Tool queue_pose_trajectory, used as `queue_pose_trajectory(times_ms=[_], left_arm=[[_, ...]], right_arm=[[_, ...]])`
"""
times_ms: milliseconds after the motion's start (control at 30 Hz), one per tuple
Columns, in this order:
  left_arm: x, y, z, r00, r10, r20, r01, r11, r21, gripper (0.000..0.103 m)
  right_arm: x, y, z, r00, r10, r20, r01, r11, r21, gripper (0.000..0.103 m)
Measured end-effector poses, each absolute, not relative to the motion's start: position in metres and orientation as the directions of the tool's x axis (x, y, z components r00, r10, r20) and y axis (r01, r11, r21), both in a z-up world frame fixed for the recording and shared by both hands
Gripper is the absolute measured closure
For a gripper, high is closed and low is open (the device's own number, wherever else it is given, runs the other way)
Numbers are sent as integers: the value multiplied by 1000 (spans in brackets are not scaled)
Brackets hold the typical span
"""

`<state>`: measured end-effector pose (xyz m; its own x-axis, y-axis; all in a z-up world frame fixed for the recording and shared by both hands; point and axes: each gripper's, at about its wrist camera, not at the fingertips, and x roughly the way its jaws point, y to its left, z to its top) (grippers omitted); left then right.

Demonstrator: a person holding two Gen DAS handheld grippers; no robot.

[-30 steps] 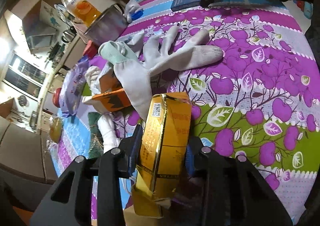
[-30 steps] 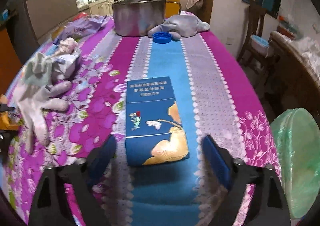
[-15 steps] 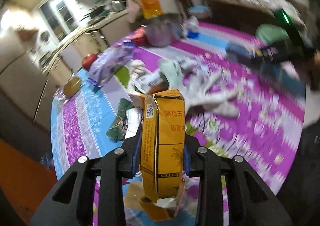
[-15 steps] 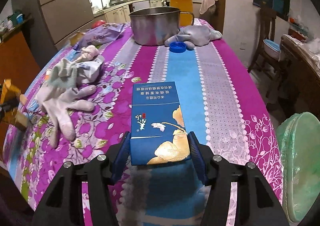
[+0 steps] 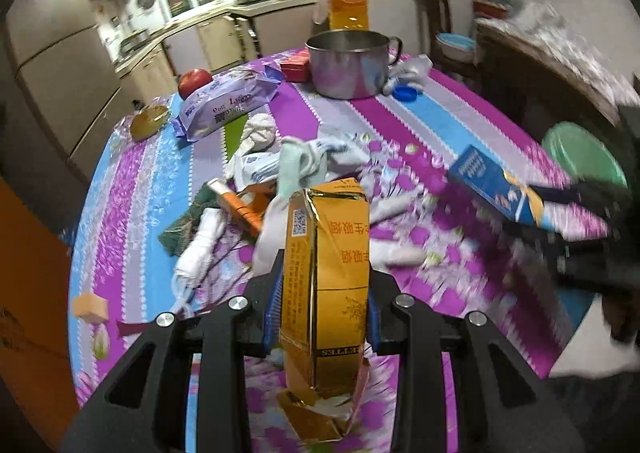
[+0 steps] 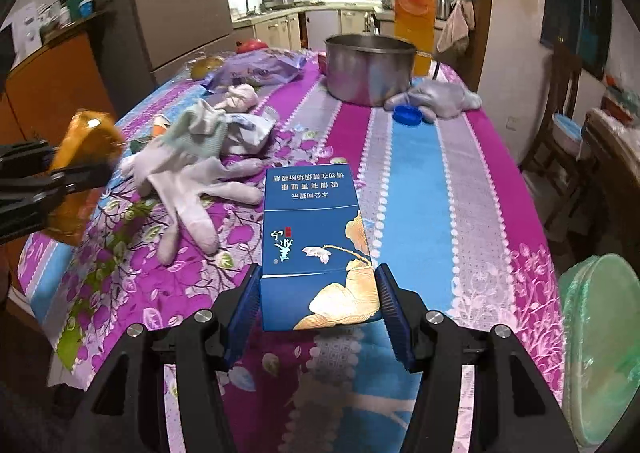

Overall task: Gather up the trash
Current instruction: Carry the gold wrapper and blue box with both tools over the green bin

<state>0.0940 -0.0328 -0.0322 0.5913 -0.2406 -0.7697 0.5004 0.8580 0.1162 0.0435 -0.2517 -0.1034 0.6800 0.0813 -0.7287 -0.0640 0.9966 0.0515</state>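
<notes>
Above purple floral tablecloth [image 6: 496, 189], two cartons held up.
Left gripper [image 5: 320, 303] clamped on crumpled yellow cigarette carton [image 5: 326, 273]; right gripper [image 6: 318, 307], just closed, gripping blue cigarette box [image 6: 316, 249] at lower centre.

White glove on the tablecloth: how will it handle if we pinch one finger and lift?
The white glove lies flat and limp, so it will probably drape rather than hold shape. Thin knit fabric suggests it is light. A second glove lies bunched against its cuff and may drag along.

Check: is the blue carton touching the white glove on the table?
Apart. The right wrist view shows the blue carton clamped in the right gripper, clear of the white glove.
</notes>
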Motion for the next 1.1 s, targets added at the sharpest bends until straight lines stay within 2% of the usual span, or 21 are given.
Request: queue_pose_trajectory(times_ms=[100,333,700,1100], left_arm=[[89,-49,-33,645,-212,-735,447,884,138,72],[86,-88,-38,660,-207,-722,440,886,149,72],[81,-171,-26,667,-248,-702,531,819,215,72],[54,-294,-23,630,-363,-686,687,672,275,72]], right_arm=[[32,-252,-93,713,45,-700,-51,999,11,45],[13,-270,-81,741,-4,-671,-12,1000,-20,45],[-17,-344,-55,763,-109,-637,126,992,-20,45],[-61,-450,-23,728,-307,-612,334,940,-74,45]])
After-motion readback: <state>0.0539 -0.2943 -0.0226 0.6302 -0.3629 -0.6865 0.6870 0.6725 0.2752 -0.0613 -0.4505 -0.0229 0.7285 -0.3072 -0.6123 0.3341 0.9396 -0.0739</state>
